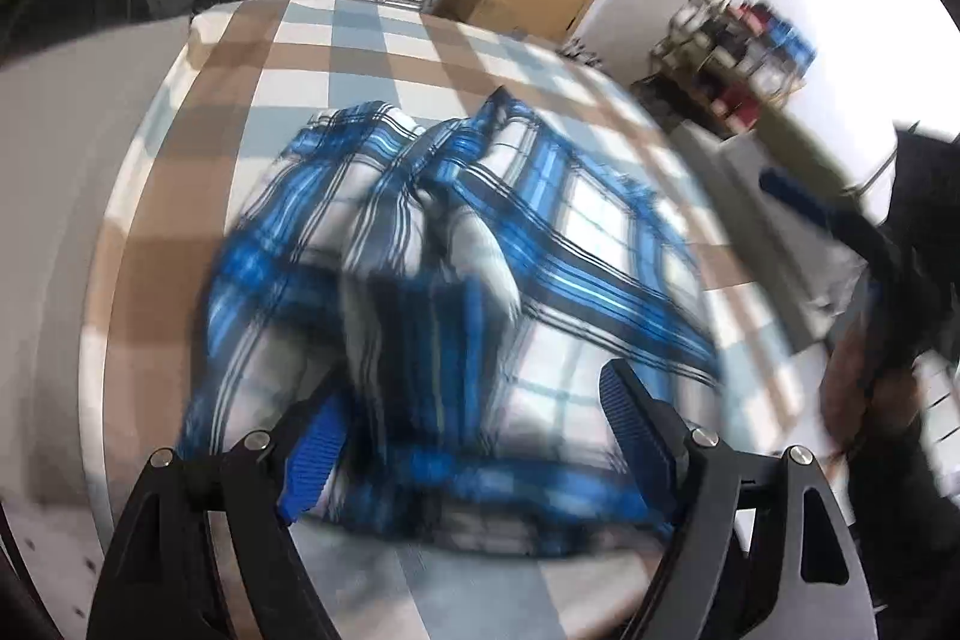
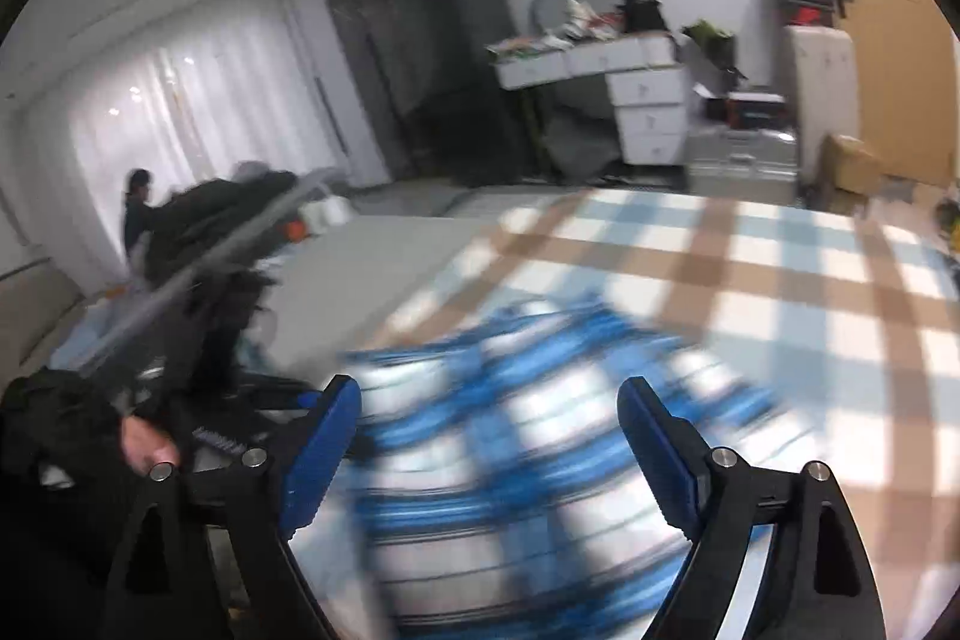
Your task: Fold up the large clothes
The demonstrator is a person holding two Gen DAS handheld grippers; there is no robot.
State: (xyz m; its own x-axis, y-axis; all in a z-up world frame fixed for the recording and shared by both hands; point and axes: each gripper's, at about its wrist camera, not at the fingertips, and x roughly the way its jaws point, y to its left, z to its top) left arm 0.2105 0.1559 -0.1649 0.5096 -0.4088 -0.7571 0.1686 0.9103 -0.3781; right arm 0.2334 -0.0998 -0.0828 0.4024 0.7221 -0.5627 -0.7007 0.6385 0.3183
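Both the left gripper (image 1: 474,418) and the right gripper (image 2: 489,436) stand apart with nothing clamped, above the blue plaid garment (image 1: 432,268). It lies bunched on the checked table (image 1: 336,40). Through the blur it seems only partly folded, so squaring remains.

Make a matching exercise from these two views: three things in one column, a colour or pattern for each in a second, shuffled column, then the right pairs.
Column one:
1. garment
2. cloth covering the table
3. drawer unit

Column two:
A. white
B. blue, white and dark plaid
C. brown, pale blue and white checks

Pairs: 1-B, 2-C, 3-A.
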